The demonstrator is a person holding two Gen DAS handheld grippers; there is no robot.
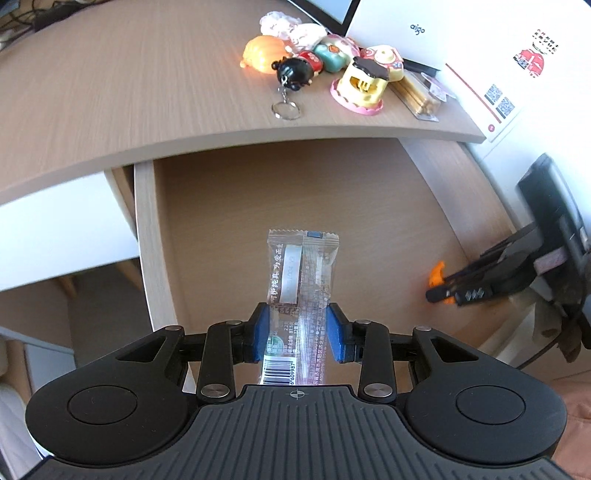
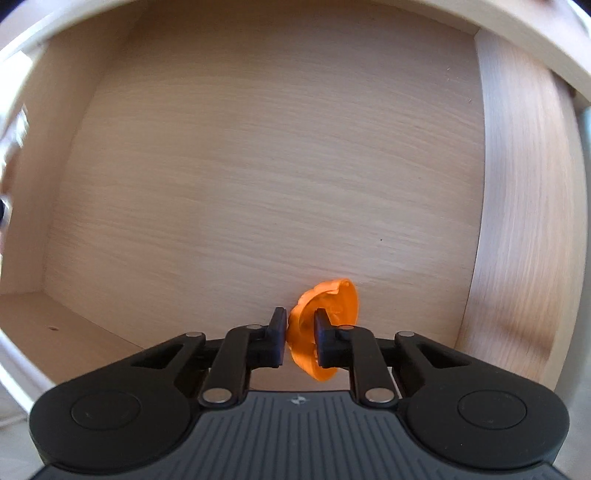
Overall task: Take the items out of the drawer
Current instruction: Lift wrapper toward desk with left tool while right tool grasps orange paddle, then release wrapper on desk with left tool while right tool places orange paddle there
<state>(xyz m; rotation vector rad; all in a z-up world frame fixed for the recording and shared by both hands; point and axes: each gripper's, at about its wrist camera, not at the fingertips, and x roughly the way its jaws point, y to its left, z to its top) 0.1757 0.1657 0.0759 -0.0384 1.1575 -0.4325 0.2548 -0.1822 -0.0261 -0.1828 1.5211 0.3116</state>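
My left gripper point(image 1: 297, 332) is shut on a clear snack packet point(image 1: 301, 273) with white print and a barcode, held above the open wooden drawer point(image 1: 144, 236). My right gripper point(image 2: 300, 339) is shut on a small orange plastic toy point(image 2: 325, 310), low inside the drawer near its front right corner. In the left wrist view the right gripper point(image 1: 441, 291) shows at the right with the orange toy point(image 1: 437, 275) at its tips. The drawer floor point(image 2: 258, 166) looks bare otherwise.
On the desk top point(image 1: 129, 92) behind the drawer lie several small toys: an orange one point(image 1: 262, 53), a black figure keychain point(image 1: 293, 74), a yellow house-shaped one point(image 1: 364, 83). A pack of sticks point(image 1: 417, 98) and a white box point(image 1: 399, 33) sit further right.
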